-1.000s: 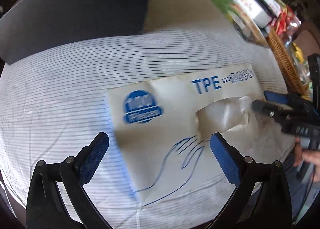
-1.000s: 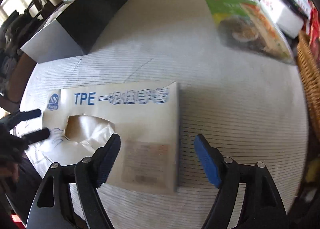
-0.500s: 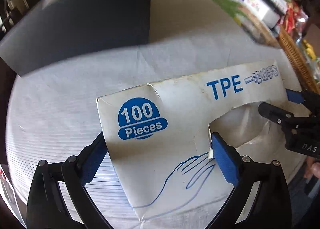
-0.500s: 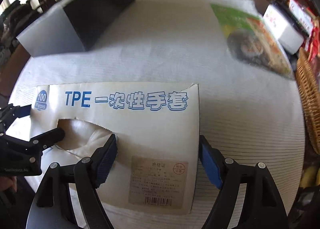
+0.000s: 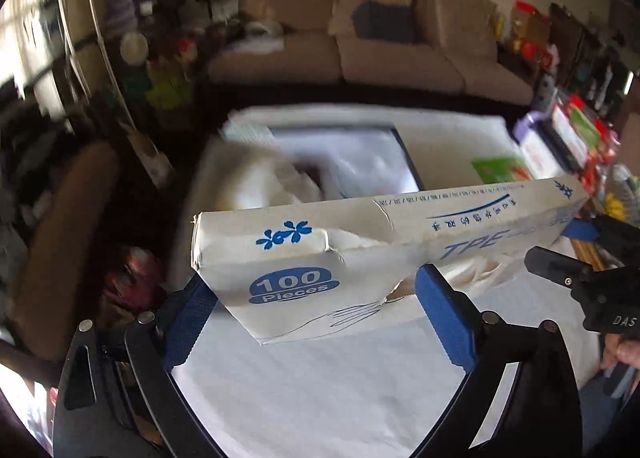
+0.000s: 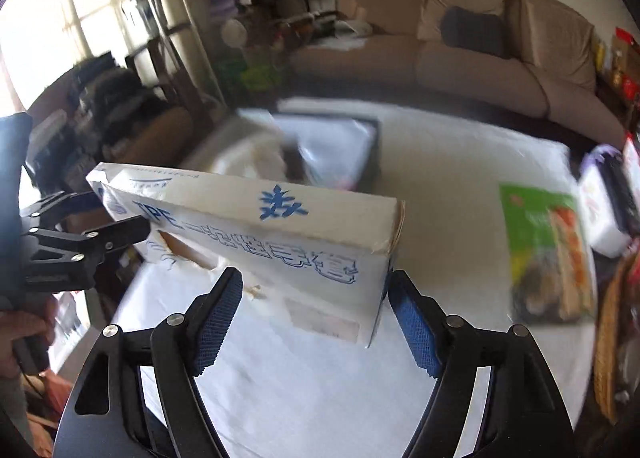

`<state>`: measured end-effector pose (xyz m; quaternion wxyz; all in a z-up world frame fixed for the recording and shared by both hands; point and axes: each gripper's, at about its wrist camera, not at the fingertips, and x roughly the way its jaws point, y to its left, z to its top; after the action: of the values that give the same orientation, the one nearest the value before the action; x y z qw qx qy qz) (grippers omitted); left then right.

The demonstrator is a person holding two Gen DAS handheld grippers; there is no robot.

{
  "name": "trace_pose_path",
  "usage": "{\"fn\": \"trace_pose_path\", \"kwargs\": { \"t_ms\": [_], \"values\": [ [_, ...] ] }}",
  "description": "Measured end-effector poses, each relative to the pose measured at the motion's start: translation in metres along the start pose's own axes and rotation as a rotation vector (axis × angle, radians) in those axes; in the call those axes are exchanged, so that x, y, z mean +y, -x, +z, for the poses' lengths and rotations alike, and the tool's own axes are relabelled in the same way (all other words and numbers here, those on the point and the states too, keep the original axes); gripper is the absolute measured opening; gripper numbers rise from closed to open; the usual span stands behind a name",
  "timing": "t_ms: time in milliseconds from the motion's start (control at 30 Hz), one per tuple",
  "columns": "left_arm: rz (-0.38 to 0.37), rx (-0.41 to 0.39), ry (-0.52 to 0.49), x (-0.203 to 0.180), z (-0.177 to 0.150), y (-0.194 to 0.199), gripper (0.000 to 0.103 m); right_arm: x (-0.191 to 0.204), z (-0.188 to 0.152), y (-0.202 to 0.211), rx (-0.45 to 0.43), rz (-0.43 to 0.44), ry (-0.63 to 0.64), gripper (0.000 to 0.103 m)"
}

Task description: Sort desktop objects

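A white glove box (image 5: 320, 258) with blue "100 Pieces" and "TPE" print hangs above the white-clothed table (image 5: 320, 398), tilted with its far edge up. My left gripper (image 5: 316, 318) is shut on its left end, blue pads against the sides. My right gripper (image 6: 316, 322) grips the other end of the box (image 6: 260, 226), and its jaws are closing with the box between them. Each view shows the other gripper at the box's far end: the right gripper (image 5: 560, 254) and the left gripper (image 6: 116, 218). A torn dispensing hole faces me.
A dark open bin (image 5: 360, 154) with pale contents stands at the table's far side. A green food packet (image 6: 548, 250), a white carton (image 6: 604, 214) and a wicker basket (image 6: 612, 338) line the right edge. Beyond are a brown sofa (image 5: 380, 50) and a chair (image 5: 60, 226).
The glove box lay flat on the table; both grippers took hold of its ends and lifted it. Both views have swung upward, and the room beyond the table shows.
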<state>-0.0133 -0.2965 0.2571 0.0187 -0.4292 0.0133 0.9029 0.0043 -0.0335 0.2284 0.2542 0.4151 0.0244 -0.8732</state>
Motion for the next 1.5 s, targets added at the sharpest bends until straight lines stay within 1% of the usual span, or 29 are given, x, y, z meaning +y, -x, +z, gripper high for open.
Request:
{"fn": "trace_pose_path", "kwargs": {
  "t_ms": [33,100,133,200,300,333,433,533,600,800,933,1267,1367,1400,1500],
  "values": [
    [0.012,-0.005,-0.005,0.006,0.006,-0.001,0.097,0.009,0.017,-0.007,-0.016,0.000,0.006,0.078],
    [0.033,-0.004,-0.014,0.025,0.025,-0.016,0.097,0.015,0.041,-0.029,-0.014,0.011,-0.010,0.078],
    [0.036,0.006,-0.012,0.027,0.030,-0.026,0.097,0.015,0.050,-0.044,-0.006,0.014,-0.029,0.078],
    [0.045,0.078,-0.012,0.040,0.038,-0.061,0.097,0.015,0.060,-0.077,0.028,0.023,-0.064,0.078],
    [0.071,0.150,-0.037,0.052,0.036,-0.093,0.097,0.013,0.068,-0.122,0.104,0.041,-0.105,0.078],
    [0.075,0.161,-0.047,0.048,0.035,-0.105,0.097,0.014,0.067,-0.135,0.128,0.046,-0.110,0.078],
    [0.090,0.229,-0.067,0.051,0.029,-0.139,0.096,0.016,0.064,-0.166,0.199,0.051,-0.086,0.078],
    [0.107,0.284,-0.078,0.057,0.026,-0.172,0.096,0.014,0.065,-0.187,0.228,0.046,-0.090,0.078],
    [0.121,0.282,-0.087,0.055,0.025,-0.184,0.098,0.011,0.068,-0.197,0.236,0.031,-0.090,0.078],
    [0.098,0.268,-0.059,0.057,0.018,-0.202,0.098,0.003,0.061,-0.213,0.231,-0.012,-0.088,0.078],
    [0.104,0.279,-0.043,0.062,0.012,-0.212,0.098,0.011,0.059,-0.220,0.224,-0.049,-0.034,0.078],
    [0.122,0.305,-0.042,0.066,0.012,-0.226,0.098,0.015,0.055,-0.223,0.230,-0.059,-0.016,0.080],
    [0.125,0.320,-0.047,0.067,0.011,-0.232,0.100,0.020,0.054,-0.226,0.245,-0.074,0.015,0.081],
    [0.122,0.335,-0.050,0.067,0.011,-0.235,0.101,0.023,0.054,-0.227,0.256,-0.080,0.031,0.083],
    [0.127,0.360,-0.086,0.063,0.008,-0.236,0.102,0.036,0.052,-0.234,0.327,-0.103,0.138,0.088]
  ]
}}
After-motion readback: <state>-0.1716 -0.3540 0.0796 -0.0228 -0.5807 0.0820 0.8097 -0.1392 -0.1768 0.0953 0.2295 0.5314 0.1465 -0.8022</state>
